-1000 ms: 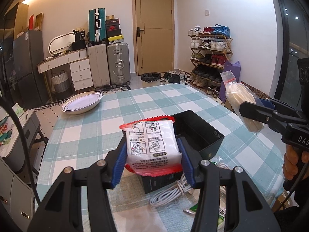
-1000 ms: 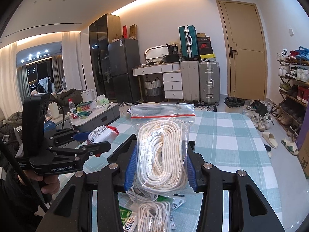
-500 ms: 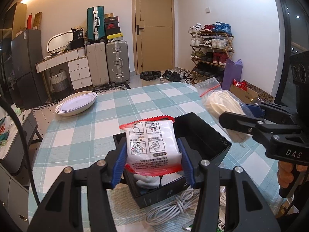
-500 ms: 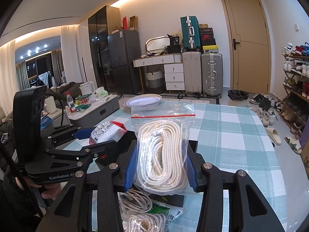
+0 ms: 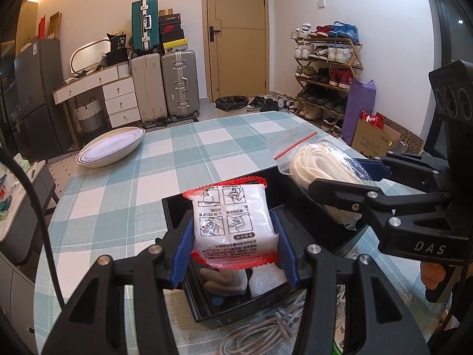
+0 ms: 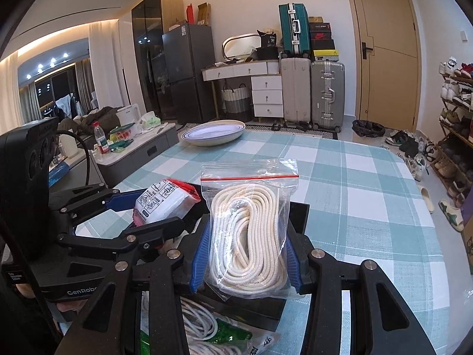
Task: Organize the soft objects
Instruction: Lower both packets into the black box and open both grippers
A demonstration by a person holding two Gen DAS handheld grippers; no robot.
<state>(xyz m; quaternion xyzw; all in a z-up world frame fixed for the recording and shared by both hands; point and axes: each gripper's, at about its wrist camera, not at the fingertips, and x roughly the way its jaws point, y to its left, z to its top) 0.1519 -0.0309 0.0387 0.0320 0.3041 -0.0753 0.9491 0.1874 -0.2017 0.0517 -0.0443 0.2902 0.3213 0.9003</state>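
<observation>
My left gripper [image 5: 233, 245] is shut on a white packet with red edges [image 5: 233, 222] and holds it just above the open black box [image 5: 236, 310]. Grey and white soft items [image 5: 224, 278] lie inside the box. My right gripper [image 6: 245, 254] is shut on a clear zip bag of white rope [image 6: 248, 230] and holds it over the box's right side; the bag also shows in the left wrist view [image 5: 319, 168]. The packet also shows in the right wrist view [image 6: 162, 201], to the left of the bag.
The checked table [image 5: 177, 171] carries a white oval dish [image 5: 111, 146] at the far left. Loose white cables [image 5: 260, 334] and green-printed packets [image 6: 224, 334] lie in front of the box. A shoe rack [image 5: 325, 68] stands to the right.
Both grippers moved in over the black box and came lower. The rope bag swung left toward the packet. Both grips stay the same.
</observation>
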